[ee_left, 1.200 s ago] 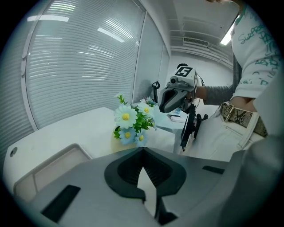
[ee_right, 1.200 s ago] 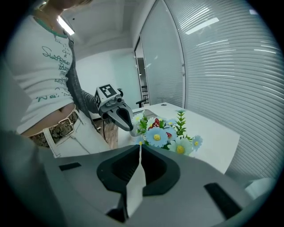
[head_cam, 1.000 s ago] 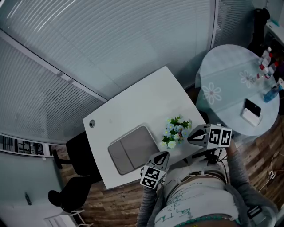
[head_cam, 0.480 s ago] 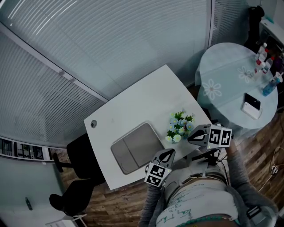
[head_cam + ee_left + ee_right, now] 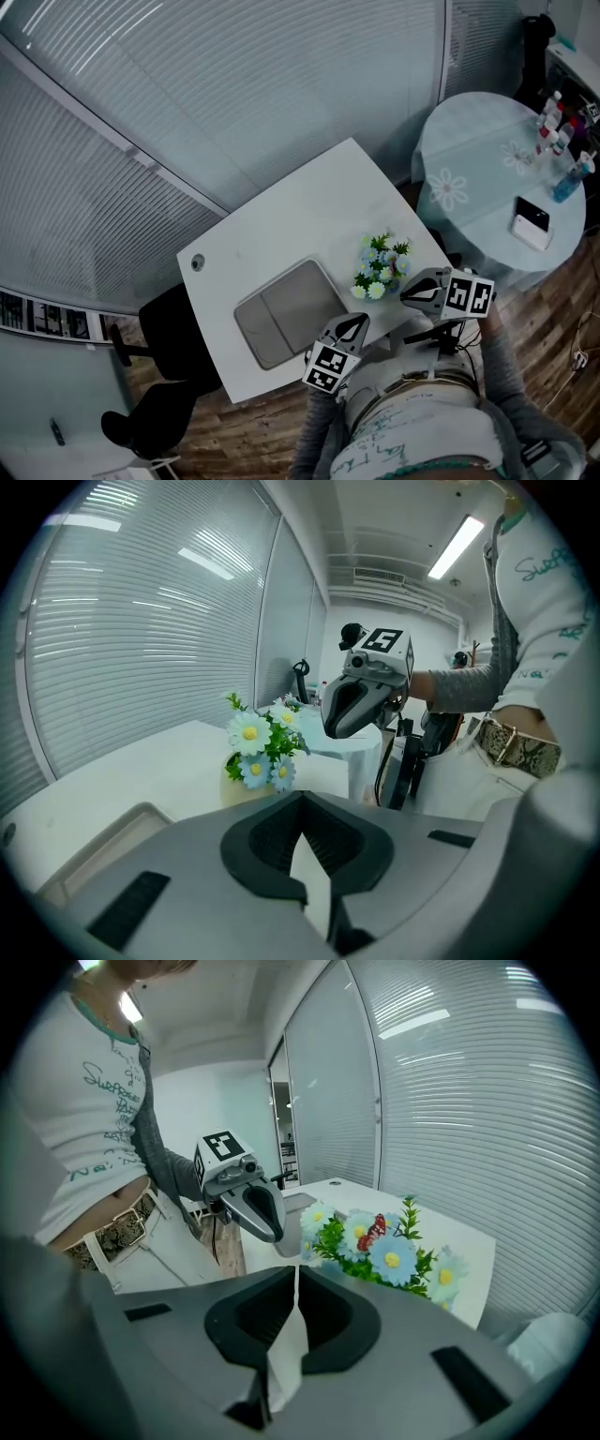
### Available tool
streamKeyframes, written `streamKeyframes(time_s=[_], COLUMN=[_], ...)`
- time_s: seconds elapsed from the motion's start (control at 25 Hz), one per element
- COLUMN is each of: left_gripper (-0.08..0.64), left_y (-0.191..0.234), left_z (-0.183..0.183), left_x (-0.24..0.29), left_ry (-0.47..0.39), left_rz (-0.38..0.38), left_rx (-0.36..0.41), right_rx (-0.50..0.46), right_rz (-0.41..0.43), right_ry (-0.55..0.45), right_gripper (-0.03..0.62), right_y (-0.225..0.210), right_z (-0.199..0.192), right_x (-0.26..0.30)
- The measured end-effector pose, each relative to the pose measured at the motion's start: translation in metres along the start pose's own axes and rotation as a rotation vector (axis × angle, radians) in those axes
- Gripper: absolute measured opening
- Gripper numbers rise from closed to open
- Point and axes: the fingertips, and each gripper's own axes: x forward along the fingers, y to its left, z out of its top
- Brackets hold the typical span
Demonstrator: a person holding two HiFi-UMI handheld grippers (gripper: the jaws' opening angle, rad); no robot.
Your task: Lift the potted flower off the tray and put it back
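Your left gripper (image 5: 351, 325) is closed w/ nothing in it. Its own view shows the jaws together, only table behind the tips. Same for your right gripper (image 5: 409, 292): jaws together, empty. Both sit at the near edge of the white table (image 5: 300, 220), tips aimed in toward the potted flower (image 5: 380, 266), one on each side, neither touching it.

The flower stands upright on the table itself, not on the tray (image 5: 281, 319) — it's near the tray's right edge but apart from it, by the table's right corner. Tray is grey & flat.

Flower has blue & white daisy heads, green leaves and a small red butterfly (image 5: 377, 1228) among them. The pot (image 5: 231, 787) is pale, mostly hidden by the blooms.

Off to the right there's a round table (image 5: 469, 159) w/ bottles (image 5: 551, 117) and a phone (image 5: 531, 228). A black chair (image 5: 169, 328) sits at the white table's left side.
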Motion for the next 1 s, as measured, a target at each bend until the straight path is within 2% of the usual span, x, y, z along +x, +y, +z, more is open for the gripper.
streamKeyframes(time_s=[0.2,0.4,0.76,1.0], left_gripper=[0.011,0.011,0.012,0.011], left_y=[0.013,0.03,0.05,0.06], left_z=[-0.005,-0.01,-0.007,-0.011], left_x=[0.004,0.007,0.018,0.024], left_ry=[0.051,0.111,0.127,0.146], left_rz=[0.018,0.033,0.047,0.044], left_rx=[0.022,0.033,-0.051,-0.051], right_rx=[0.006,0.02,0.053,0.064], right_rz=[-0.006,0.023,0.062,0.07], right_ry=[0.009,0.02,0.05,0.064], right_gripper=[0.028,0.029,0.028,0.029], right_y=[-0.018,-0.037,-0.063,-0.074], right_z=[-0.011,-0.018,-0.033,-0.041], right_x=[-0.011,-0.017,-0.02,-0.014])
